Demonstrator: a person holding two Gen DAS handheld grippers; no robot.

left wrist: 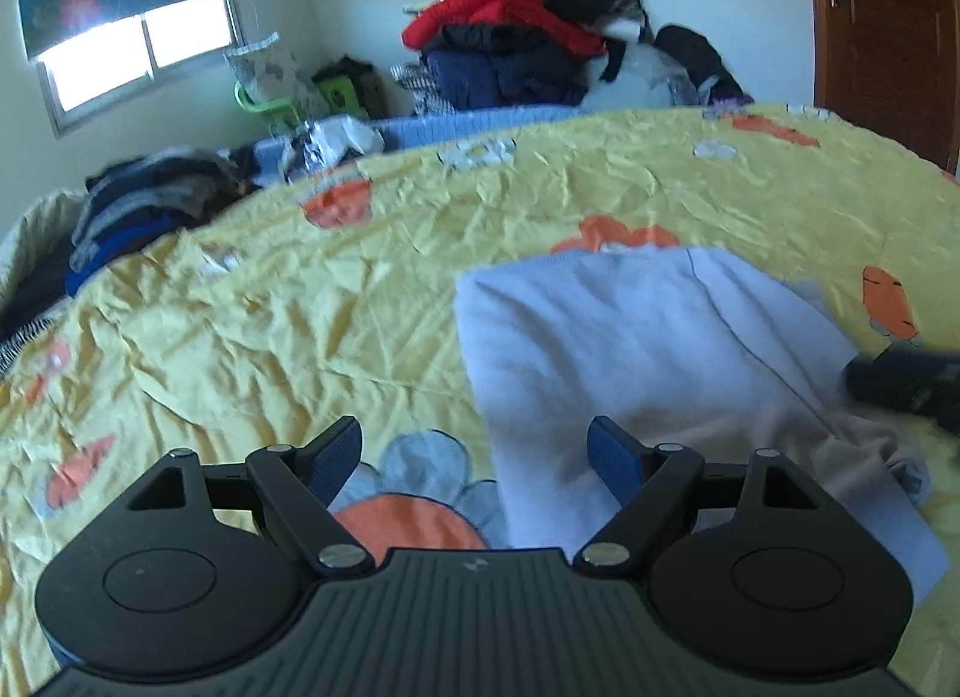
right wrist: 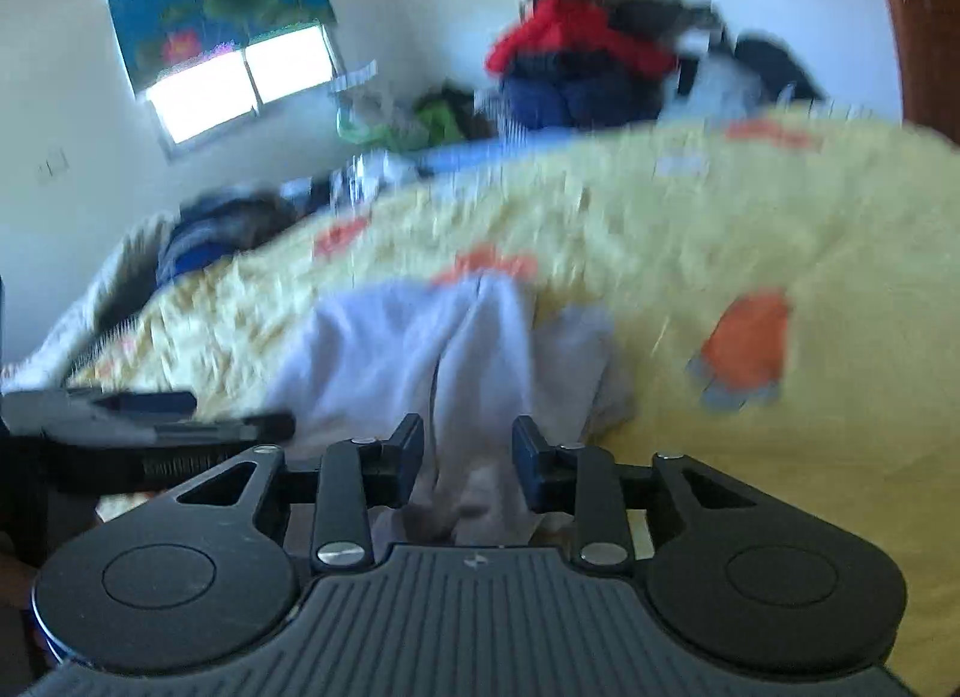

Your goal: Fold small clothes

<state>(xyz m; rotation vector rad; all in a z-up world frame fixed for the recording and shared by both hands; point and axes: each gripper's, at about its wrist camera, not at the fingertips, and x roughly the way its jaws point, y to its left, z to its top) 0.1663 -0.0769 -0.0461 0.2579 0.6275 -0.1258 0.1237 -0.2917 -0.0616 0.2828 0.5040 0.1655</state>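
A small pale lavender garment (left wrist: 648,349) lies partly folded on the yellow flowered bedspread (left wrist: 240,325). My left gripper (left wrist: 474,457) is open and empty, hovering over the garment's near left edge. My right gripper (right wrist: 467,457) is partly open just above the garment's near end (right wrist: 420,349), with bunched cloth between its fingers; the view is blurred. The right gripper shows as a dark shape at the right edge of the left wrist view (left wrist: 906,385). The left gripper shows at the left of the right wrist view (right wrist: 150,427).
A pile of dark and red clothes (left wrist: 516,37) stands against the far wall. Another stack of dark clothes (left wrist: 138,205) lies at the bed's far left. A window with a flowered blind (left wrist: 120,7) is at the left, a wooden door (left wrist: 888,25) at the right.
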